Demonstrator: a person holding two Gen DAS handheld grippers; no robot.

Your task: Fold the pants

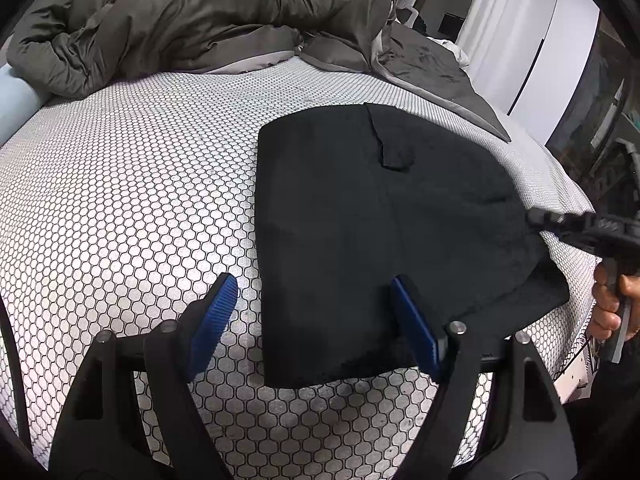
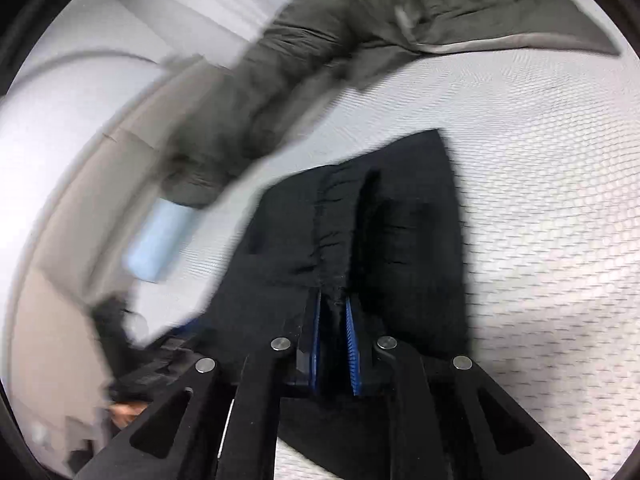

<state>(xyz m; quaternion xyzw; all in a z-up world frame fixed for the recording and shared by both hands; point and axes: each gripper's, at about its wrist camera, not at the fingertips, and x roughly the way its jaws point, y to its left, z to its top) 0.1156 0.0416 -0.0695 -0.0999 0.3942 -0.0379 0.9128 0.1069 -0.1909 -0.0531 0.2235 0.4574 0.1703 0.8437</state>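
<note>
The black pants (image 1: pixel 380 224) lie folded into a squarish bundle on the honeycomb-patterned bed (image 1: pixel 140 200). My left gripper (image 1: pixel 316 284) is open and empty, hovering over the bundle's near left edge, one blue pad over the bed and one over the cloth. My right gripper (image 1: pixel 532 216) enters from the right and pinches the bundle's right edge. In the blurred right wrist view, my right gripper (image 2: pixel 334 300) is shut on a gathered edge of the pants (image 2: pixel 400 240), which hang slightly lifted from its pads.
A rumpled olive-grey duvet (image 1: pixel 208 20) lies across the far side of the bed. A light blue pillow (image 1: pixel 16 100) sits at the far left. The bed's right edge (image 1: pixel 580 208) drops off beside a white wardrobe (image 1: pixel 552 60).
</note>
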